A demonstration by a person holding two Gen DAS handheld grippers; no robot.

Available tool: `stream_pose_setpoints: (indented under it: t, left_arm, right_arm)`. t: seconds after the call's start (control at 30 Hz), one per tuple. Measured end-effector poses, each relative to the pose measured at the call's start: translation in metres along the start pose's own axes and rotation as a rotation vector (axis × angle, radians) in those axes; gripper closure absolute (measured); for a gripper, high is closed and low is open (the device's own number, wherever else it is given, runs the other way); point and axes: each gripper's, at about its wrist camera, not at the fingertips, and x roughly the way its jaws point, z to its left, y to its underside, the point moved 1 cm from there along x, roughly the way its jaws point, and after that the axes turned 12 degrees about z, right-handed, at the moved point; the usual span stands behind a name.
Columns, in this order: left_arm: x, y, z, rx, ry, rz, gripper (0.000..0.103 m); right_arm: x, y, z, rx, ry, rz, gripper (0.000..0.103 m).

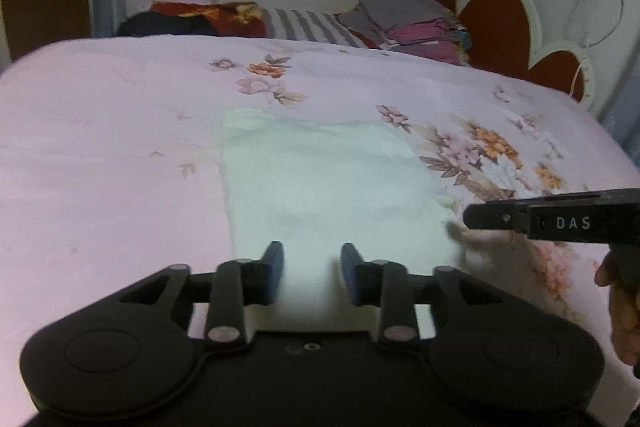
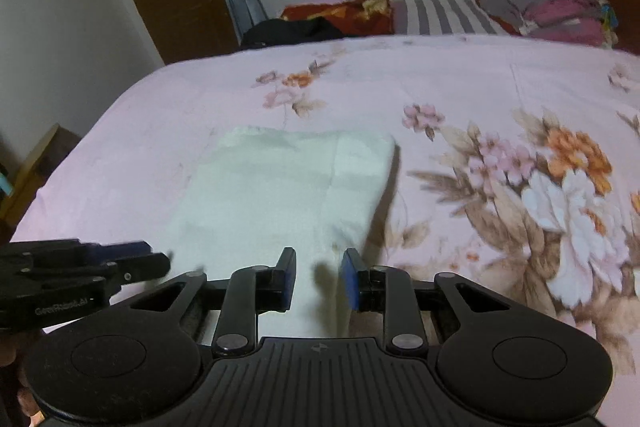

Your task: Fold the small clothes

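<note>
white cloth [image 1: 332, 183] flat on bedspread [image 1: 100, 147] | left gripper [image 1: 312, 273] spread | right gripper [image 2: 318, 277] spread

A floral pink bedspread [image 1: 120, 147] covers the bed, with stacked clothes [image 1: 416, 23] near a red headboard [image 1: 496, 23].
</note>
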Motion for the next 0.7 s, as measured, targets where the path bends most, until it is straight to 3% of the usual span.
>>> stream_pose_setpoints:
  t: [0.03,0.07,0.1,0.17,0.2,0.37,0.7]
  left_arm:
    - [-0.003,0.002,-0.002,-0.001,-0.012,-0.006,0.041]
    - [-0.008,0.006,-0.005,-0.009,-0.035,-0.023,0.009]
    - [-0.013,0.010,-0.008,-0.013,-0.060,-0.049,0.000]
    - [-0.022,0.017,-0.014,0.005,-0.098,-0.079,0.000]
    - [-0.024,0.020,-0.017,0.008,-0.120,-0.072,0.000]
    - [-0.049,0.040,-0.029,-0.019,-0.140,-0.079,0.000]
    - [-0.117,0.103,-0.063,-0.046,-0.129,-0.128,0.000]
  right_arm:
    - [-0.001,0.004,0.000,0.002,0.004,0.007,0.077]
    - [-0.003,0.008,0.000,0.002,0.014,0.010,0.073]
    - [-0.005,0.012,0.000,0.002,0.032,0.010,0.043]
    - [-0.014,0.023,-0.003,0.021,0.062,-0.037,0.000]
    - [-0.020,0.029,-0.005,0.026,0.074,-0.073,0.000]
    - [-0.048,0.052,-0.006,0.039,0.082,-0.075,0.000]
    - [-0.121,0.123,0.020,-0.006,0.128,-0.110,0.000]
